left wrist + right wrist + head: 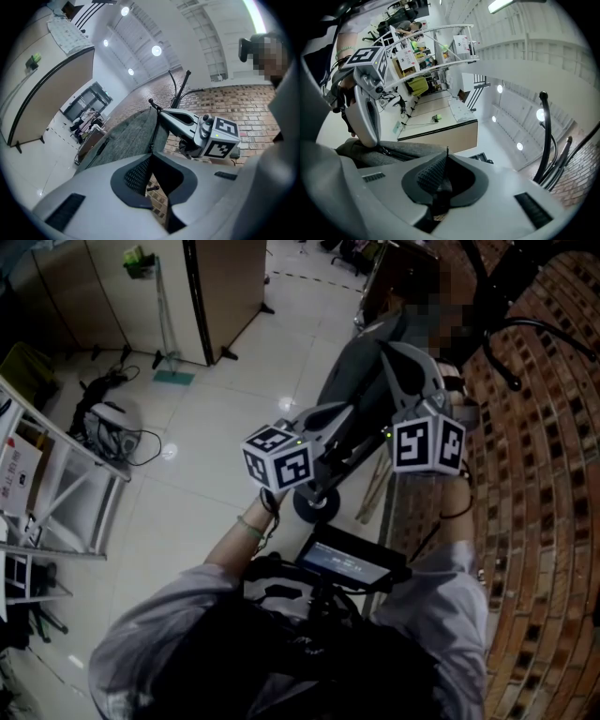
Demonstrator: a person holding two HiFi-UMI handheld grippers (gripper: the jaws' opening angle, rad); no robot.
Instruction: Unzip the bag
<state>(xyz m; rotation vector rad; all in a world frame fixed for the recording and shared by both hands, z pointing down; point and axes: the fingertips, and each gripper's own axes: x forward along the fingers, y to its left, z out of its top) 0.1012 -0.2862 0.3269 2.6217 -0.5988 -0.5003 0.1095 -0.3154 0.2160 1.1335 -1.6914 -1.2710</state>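
Largely hidden grey bag, zipper perhaps partly showing

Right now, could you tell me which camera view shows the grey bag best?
The left gripper view: the grey bag fills its middle, well lit, with its weave visible. The head view shows it dim and partly hidden; the right gripper view catches only a low strip.

No readable text, screen print and posters too small
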